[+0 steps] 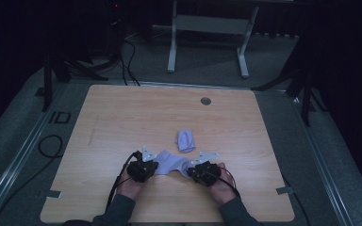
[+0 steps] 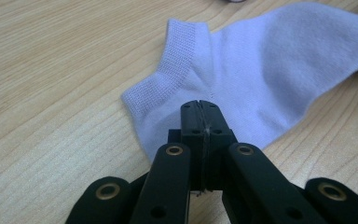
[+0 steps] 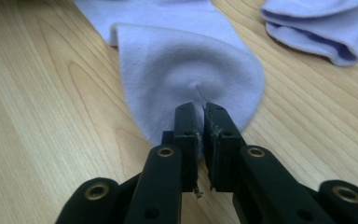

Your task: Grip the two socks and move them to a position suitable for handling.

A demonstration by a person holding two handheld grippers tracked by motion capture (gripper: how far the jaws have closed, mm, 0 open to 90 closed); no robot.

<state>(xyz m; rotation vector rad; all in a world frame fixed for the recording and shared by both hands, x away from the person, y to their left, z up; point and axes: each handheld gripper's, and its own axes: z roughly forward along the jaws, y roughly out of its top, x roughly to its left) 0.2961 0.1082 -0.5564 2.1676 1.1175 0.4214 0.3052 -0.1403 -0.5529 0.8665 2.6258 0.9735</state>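
A pale lilac ankle sock lies flat on the wooden table near its front edge, stretched between both grippers. My left gripper is at its left end. In the left gripper view the jaws are shut on the sock just below the ribbed cuff. My right gripper holds the other end. In the right gripper view its jaws pinch the rounded toe of the sock, and the fabric puckers just ahead of them. A second, folded lilac sock lies just beyond.
A round grey grommet sits near the table's far edge. Tape tabs mark the front corners. Black cables run over the floor at the left, and a white desk frame stands behind the table.
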